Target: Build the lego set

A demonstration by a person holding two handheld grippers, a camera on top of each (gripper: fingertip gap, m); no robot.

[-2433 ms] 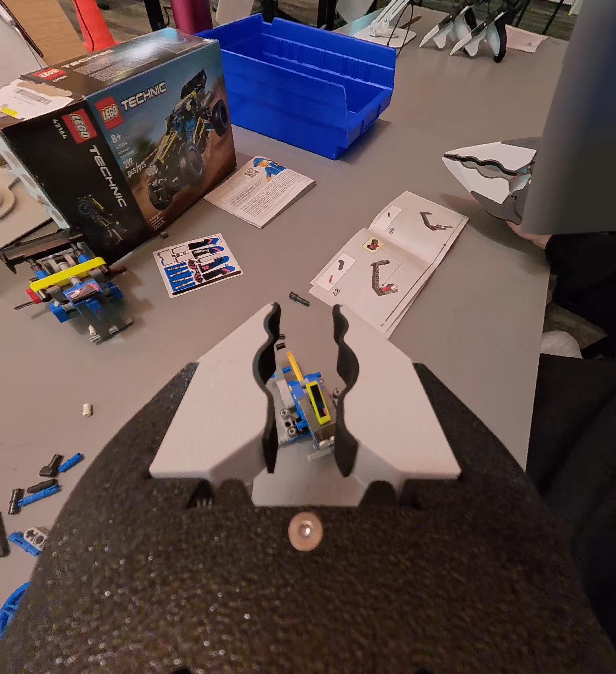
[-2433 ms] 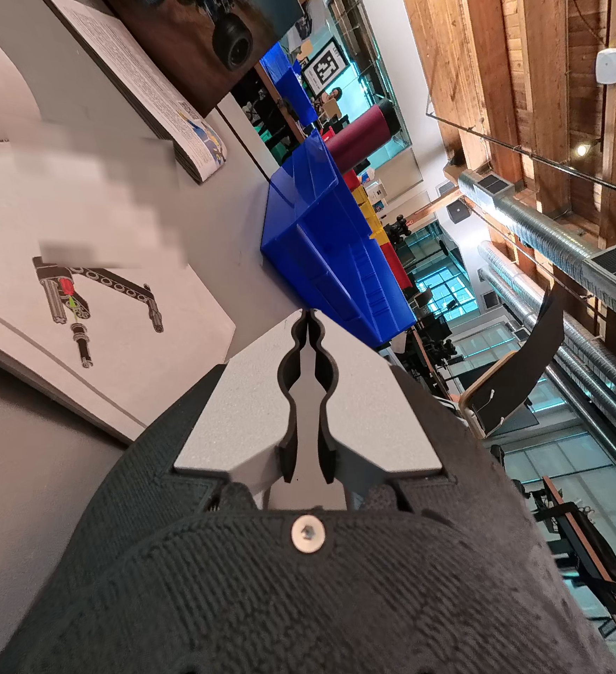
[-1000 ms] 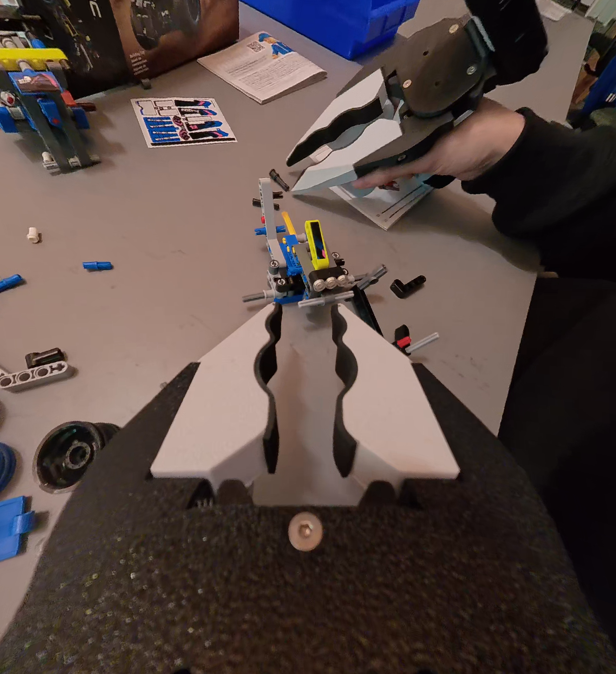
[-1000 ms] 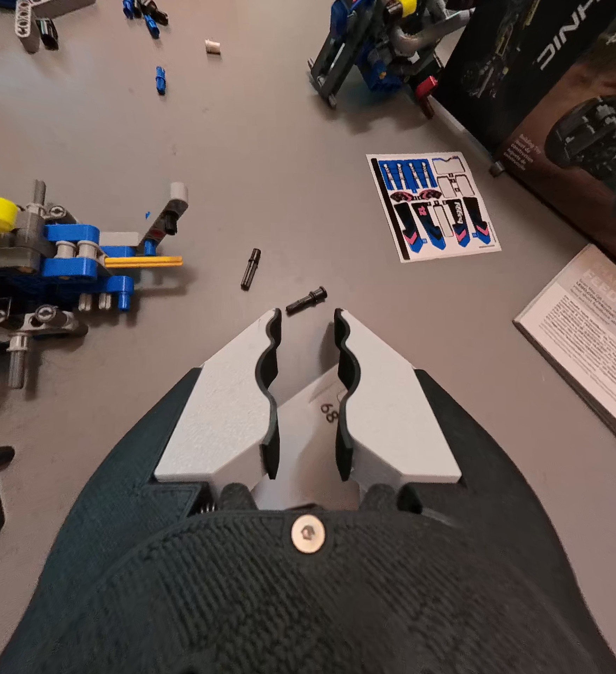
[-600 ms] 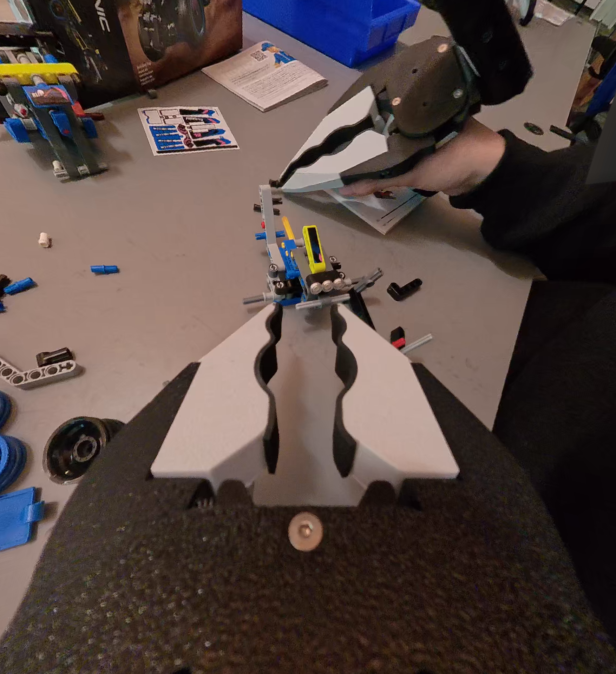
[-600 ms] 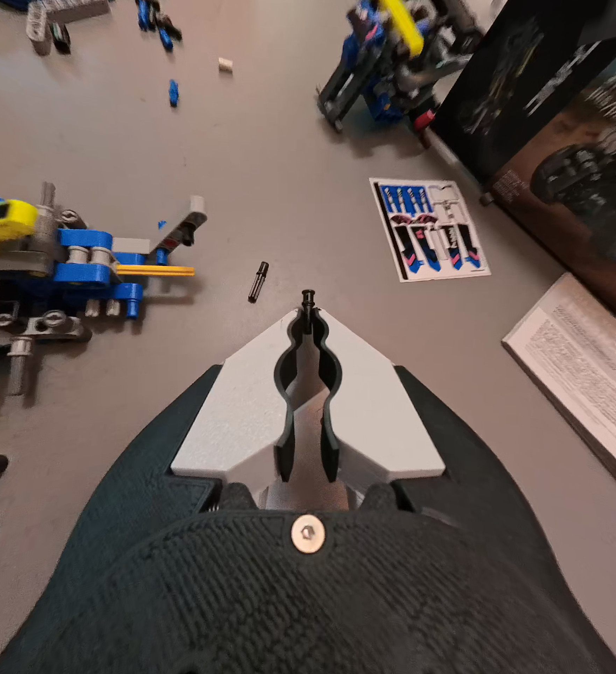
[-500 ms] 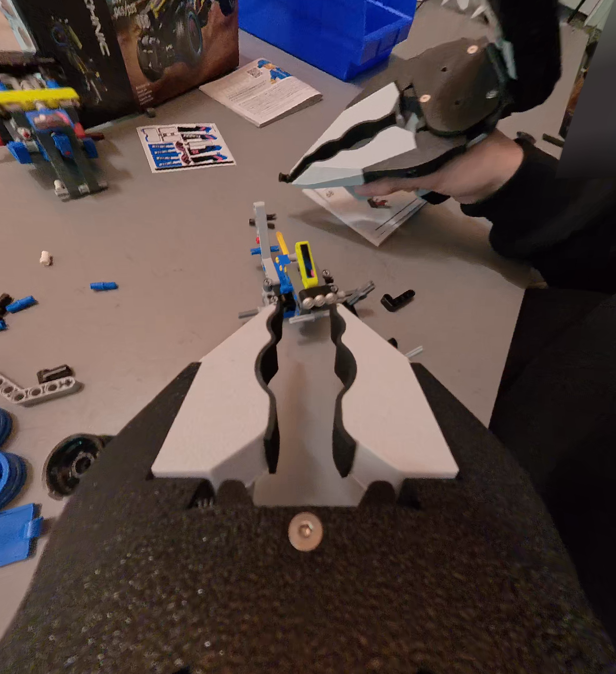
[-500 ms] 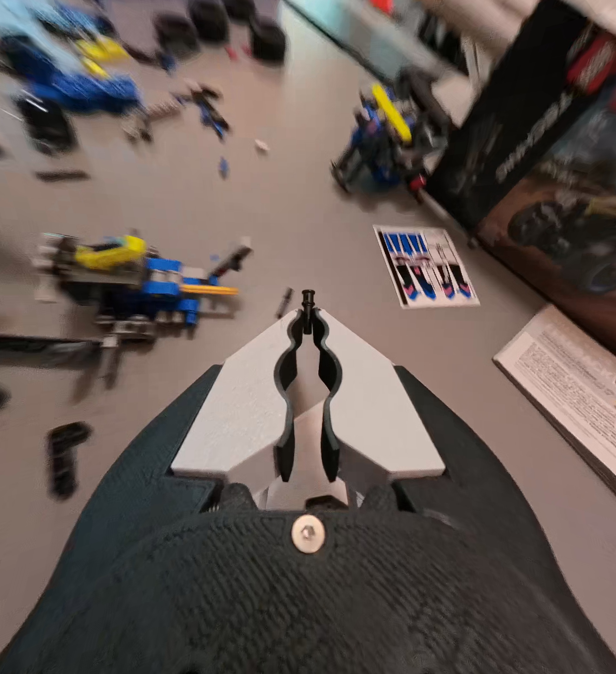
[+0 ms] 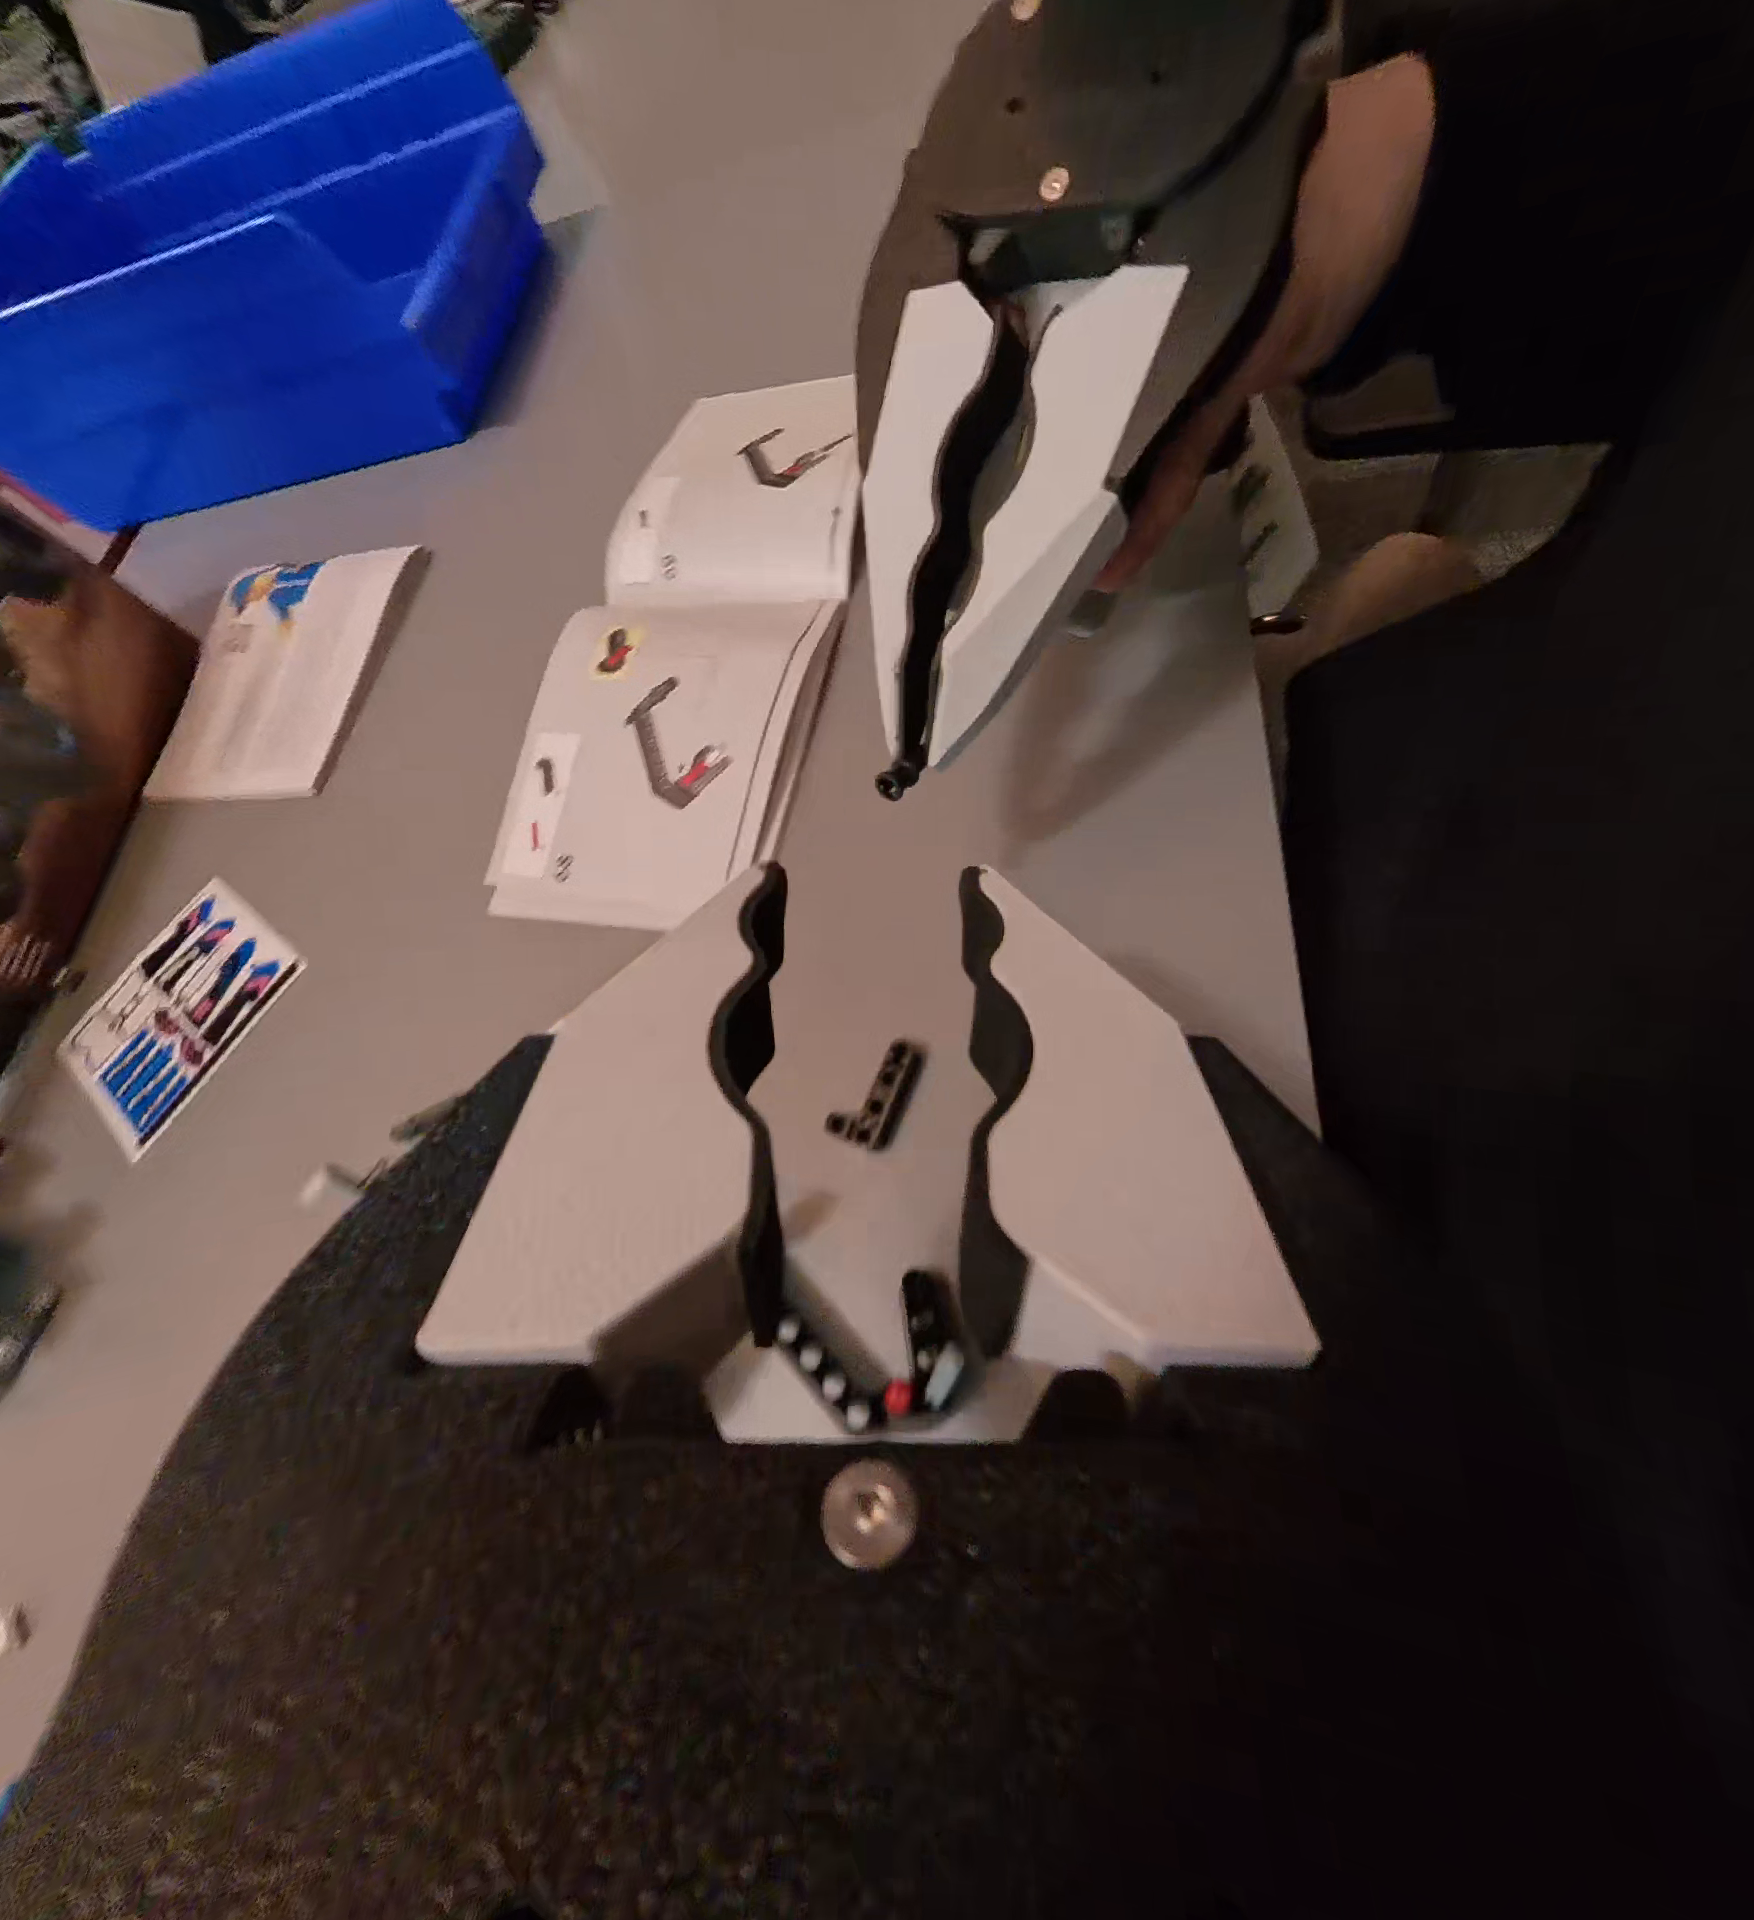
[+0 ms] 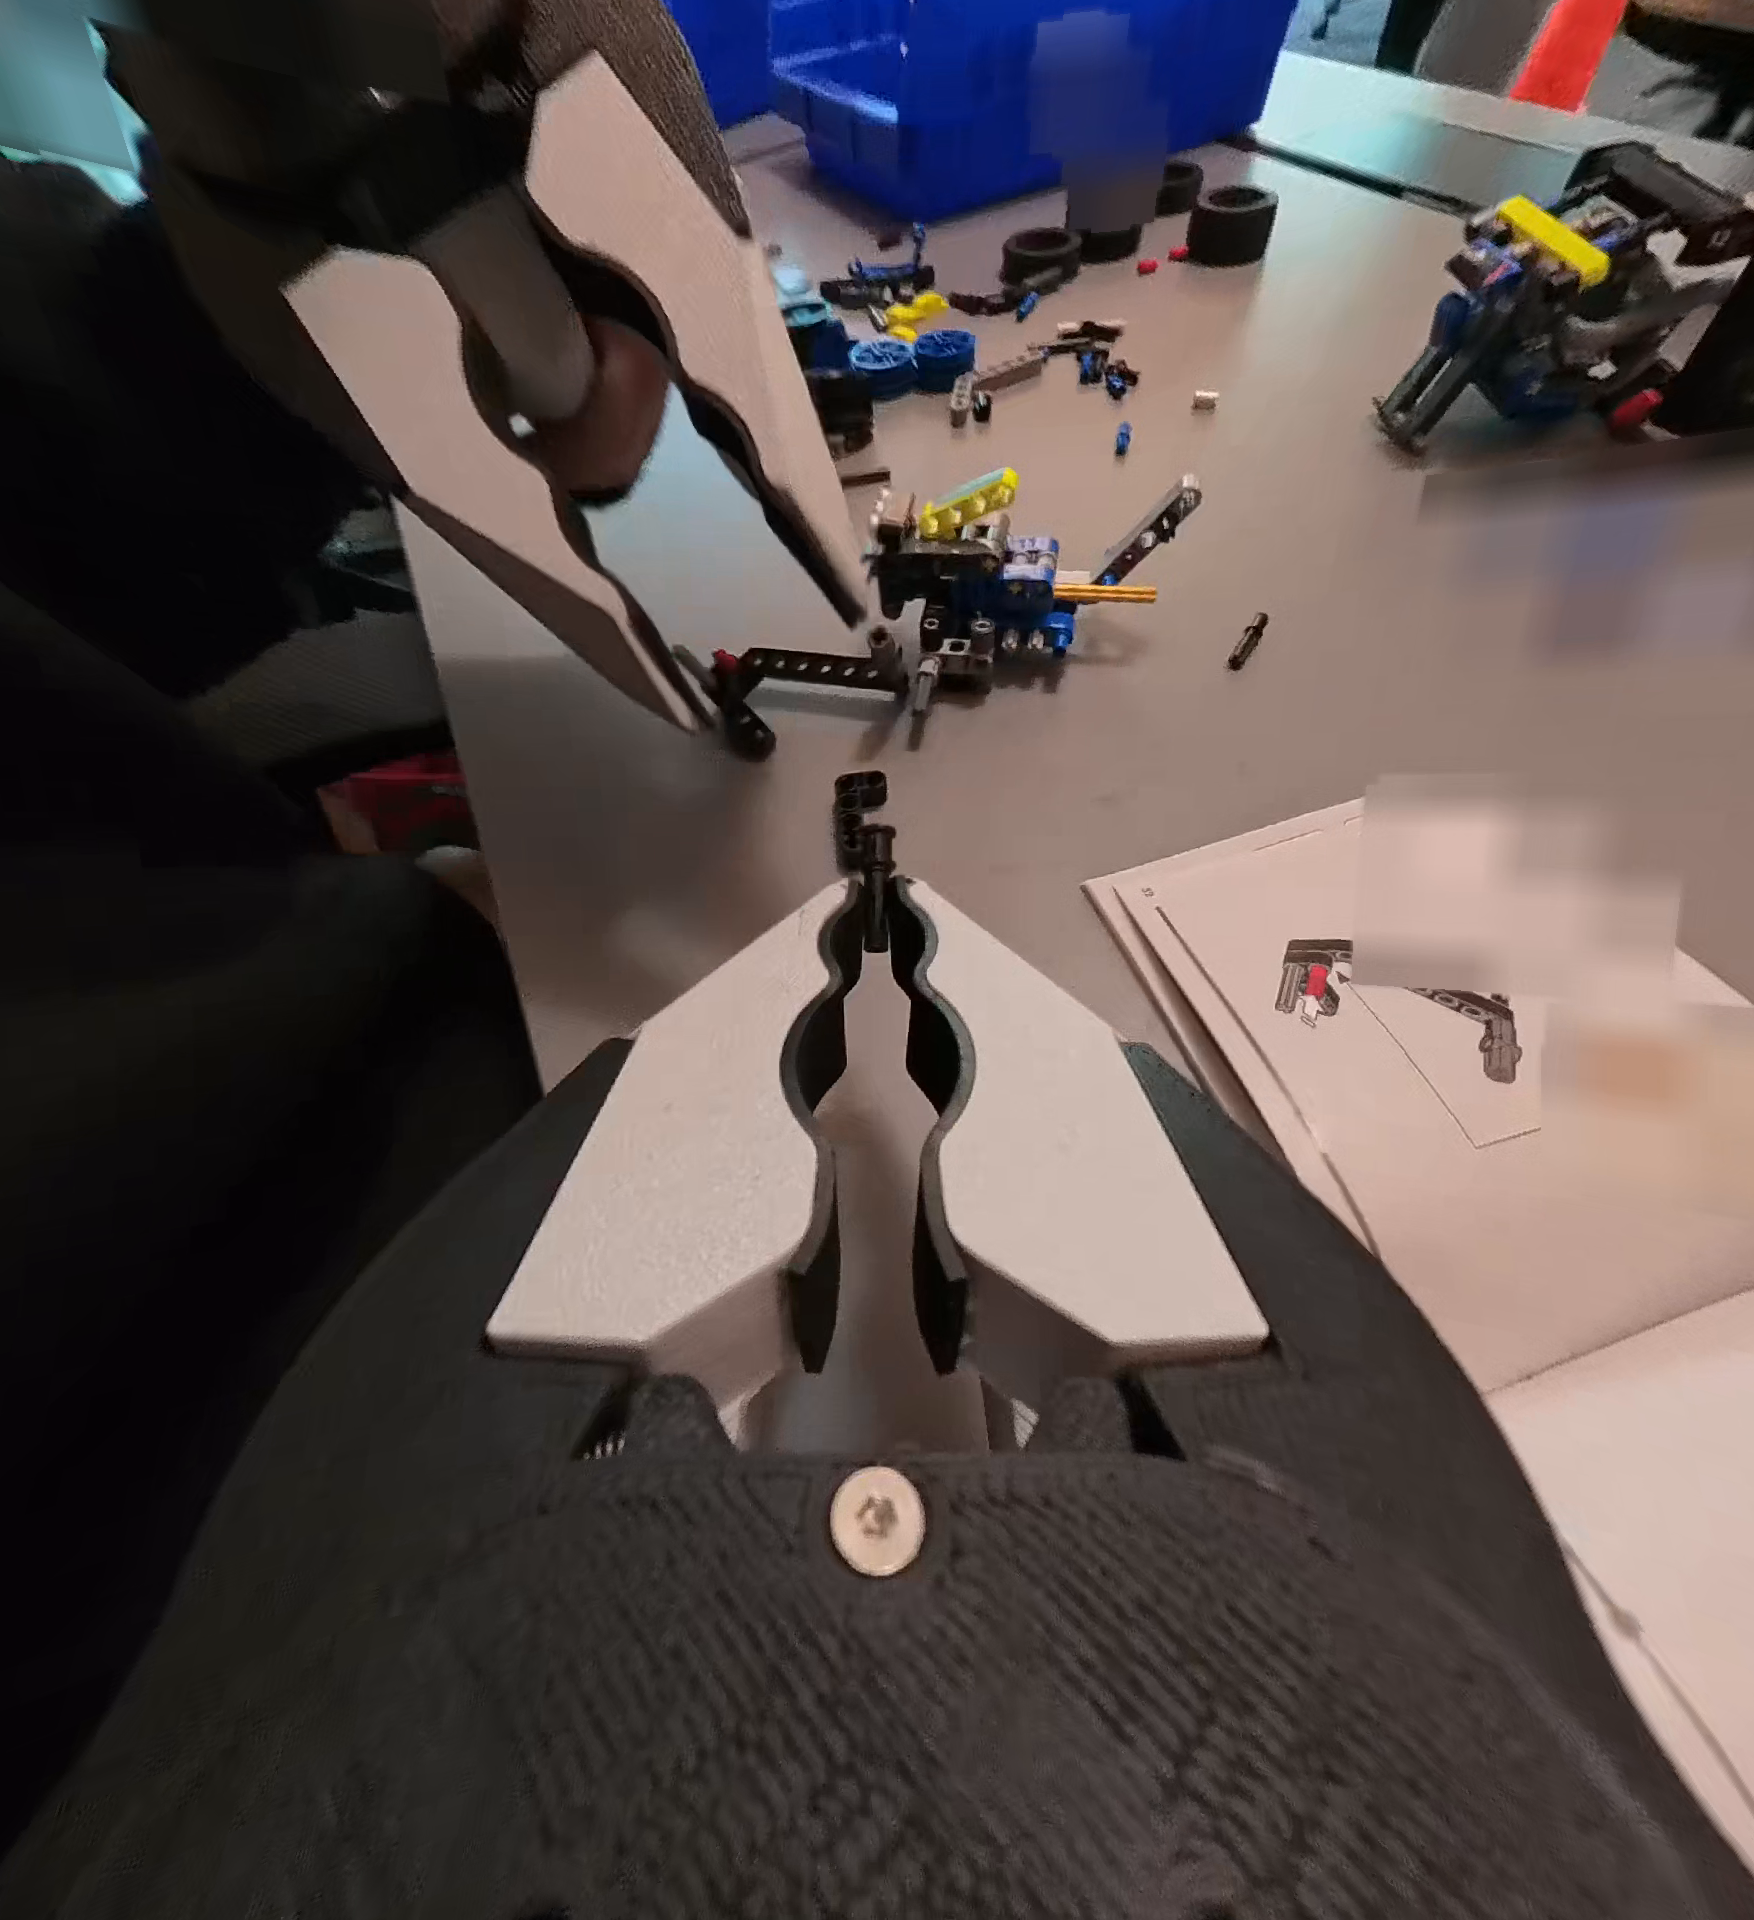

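Observation:
My right gripper (image 10: 875, 896) is shut on a small black pin (image 10: 878, 883) that sticks out past its tips; the left wrist view also shows the right gripper (image 9: 909, 748) and the pin (image 9: 894, 781). A small black L-shaped piece (image 10: 857, 800) lies on the table just beyond it. My left gripper (image 9: 871, 883) is open and empty above that piece (image 9: 878, 1096). In the right wrist view the left gripper (image 10: 774, 665) hovers by a black beam with a red pin (image 10: 811, 665), joined to a blue and yellow brick assembly (image 10: 987, 582).
An open instruction booklet (image 9: 665, 748) lies right of the assembly. A blue bin (image 9: 229, 260), a leaflet (image 9: 291, 675), a sticker sheet (image 9: 182, 1013) and the set's box (image 9: 0, 727) lie beyond. A second model (image 10: 1538, 312), tyres (image 10: 1231, 223) and a loose pin (image 10: 1247, 639) lie about. One gripper's finger ends stand about 5 cm off the other's. The small black L-shaped piece (image 10: 857, 800) sits 8 cm or so from the ends of my left fingers. The left camera catches it too, in the left wrist view (image 9: 865, 1118).
My right gripper shut on the black pin on the table, lifted it and swung round toward the assembly. My left gripper, which had let the assembly go, opened wider and moved over the black beam.

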